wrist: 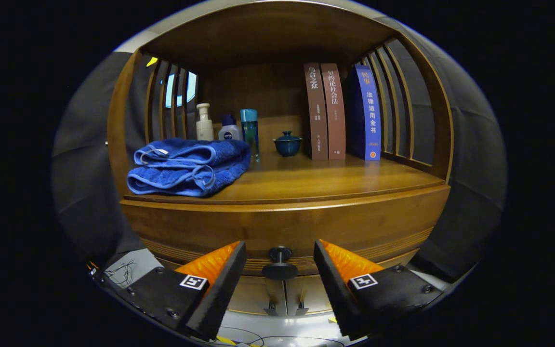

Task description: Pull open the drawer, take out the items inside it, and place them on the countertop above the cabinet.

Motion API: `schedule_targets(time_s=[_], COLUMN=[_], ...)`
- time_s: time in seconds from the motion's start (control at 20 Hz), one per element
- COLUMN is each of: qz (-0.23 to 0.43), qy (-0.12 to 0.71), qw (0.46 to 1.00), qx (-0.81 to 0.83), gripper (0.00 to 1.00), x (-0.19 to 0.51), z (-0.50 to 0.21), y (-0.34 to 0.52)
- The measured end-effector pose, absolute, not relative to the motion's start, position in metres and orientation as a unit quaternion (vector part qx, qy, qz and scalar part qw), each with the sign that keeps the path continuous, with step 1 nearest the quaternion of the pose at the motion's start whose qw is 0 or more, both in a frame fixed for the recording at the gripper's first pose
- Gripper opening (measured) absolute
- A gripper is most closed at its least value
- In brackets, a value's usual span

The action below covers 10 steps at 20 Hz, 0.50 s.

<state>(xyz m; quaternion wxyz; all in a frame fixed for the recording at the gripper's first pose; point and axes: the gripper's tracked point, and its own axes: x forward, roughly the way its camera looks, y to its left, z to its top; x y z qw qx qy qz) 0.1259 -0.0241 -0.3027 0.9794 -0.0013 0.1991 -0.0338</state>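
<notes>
Both fingers [280, 270] spread wide, gripping nothing, flanking drawer knob [280, 262] at 12 o'clock just ahead on the shut drawer [354, 226] under the tabletop [335, 180]; risk: off-centre closing could slip off the small knob.

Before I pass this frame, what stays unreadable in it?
- Drawer contents, gripper view: hidden behind its closed front.
- Hand-held gripper: fingers open either side of the knob; contact unclear.
- White bottle and short bottle: bases hidden by the folded blue towels.
- Cabinet below the drawer: blocked by the fingers.
</notes>
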Motion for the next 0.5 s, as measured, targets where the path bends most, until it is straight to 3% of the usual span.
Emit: schedule_targets(time_s=[0.05,0.15,0.35,0.5], qz=[-0.038,-0.042,-0.039,-0.044], qy=[0.208,0.226,0.237,0.231], qw=[0.977,0.973,0.971,0.972], qx=[-0.005,-0.008,-0.003,-0.004], gripper=[0.92,0.71,0.65,0.5], x=[0.125,0.128,0.136,0.132], z=[-0.311,-0.326,-0.336,-0.335], y=[-0.025,-0.025,-0.023,-0.022])
